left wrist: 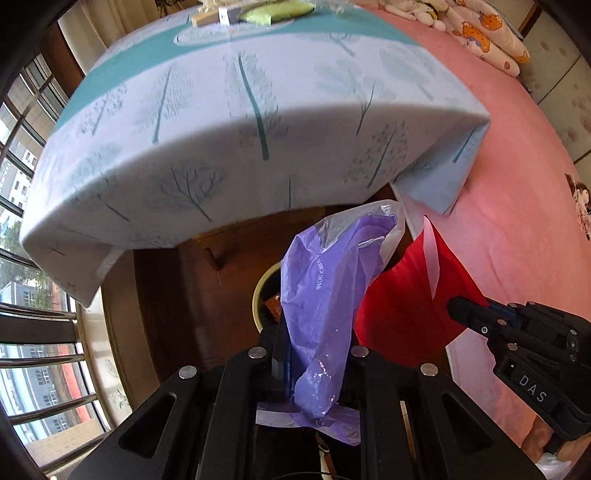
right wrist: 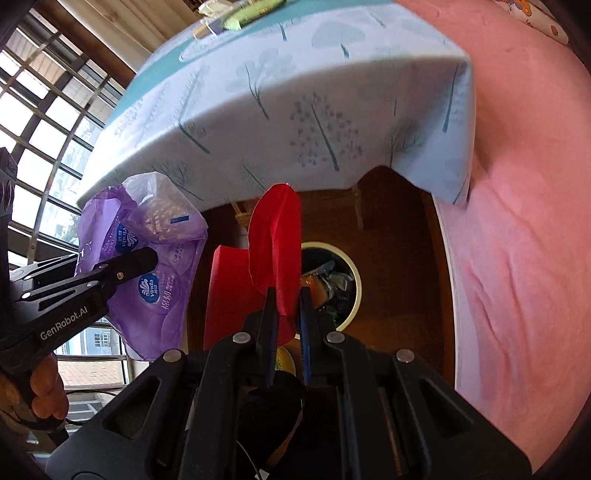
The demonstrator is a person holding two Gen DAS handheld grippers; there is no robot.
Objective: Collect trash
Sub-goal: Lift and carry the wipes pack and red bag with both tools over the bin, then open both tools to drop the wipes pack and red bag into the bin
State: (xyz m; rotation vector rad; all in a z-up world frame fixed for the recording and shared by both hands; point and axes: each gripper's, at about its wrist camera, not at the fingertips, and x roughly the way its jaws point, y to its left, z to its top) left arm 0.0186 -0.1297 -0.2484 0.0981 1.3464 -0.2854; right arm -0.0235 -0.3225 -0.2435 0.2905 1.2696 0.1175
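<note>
My left gripper is shut on a crumpled purple plastic tissue wrapper, held in the air above the floor; the wrapper also shows in the right wrist view with the left gripper clamped on it. My right gripper is shut on a red sheet of paper that stands up from the jaws; this gripper and the red paper also show in the left wrist view. A round trash bin with a cream rim and wrappers inside stands on the floor just beyond the right gripper; its rim peeks out behind the purple wrapper.
A table with a pale tree-print cloth hangs over the bin area, with small items at its far edge. A pink bed fills the right. Barred windows are on the left. The floor is dark wood.
</note>
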